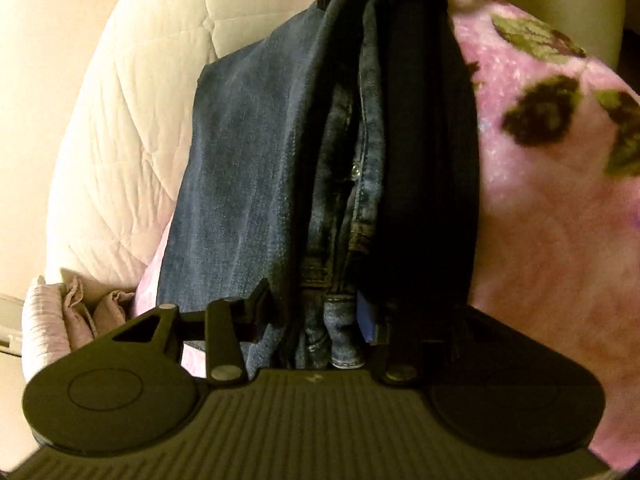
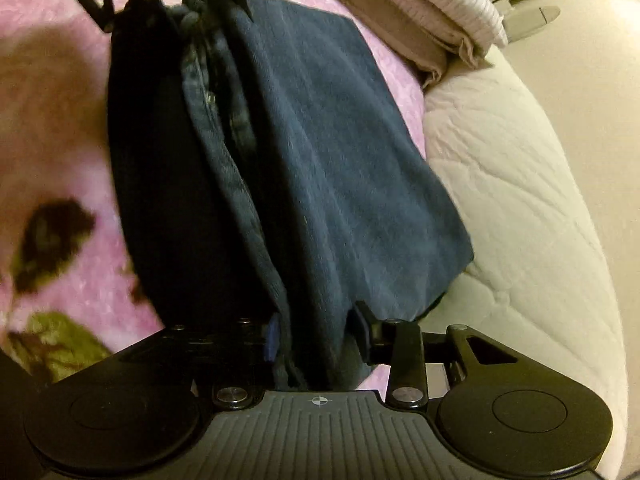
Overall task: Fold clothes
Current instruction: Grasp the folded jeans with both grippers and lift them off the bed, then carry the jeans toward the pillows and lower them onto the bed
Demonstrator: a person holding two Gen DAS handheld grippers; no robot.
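I see blue denim jeans point(image 1: 248, 160), mottled wash, with paler stitching along the seams and a small silver rivet point(image 1: 354, 168). A plain black garment point(image 1: 428, 160) lies against them. Under both I get a pink fleece blanket point(image 1: 552, 240) with olive-green and dark brown leaf shapes. Quilted mattress point(image 2: 520, 200) is off-white with a stitched diamond pattern. Folded pile point(image 2: 420, 12): dusty mauve below, white ribbed on top. Both grippers point(image 1: 320, 324) point(image 2: 316, 336) black, blue pads point(image 2: 273, 338) on the fingers.
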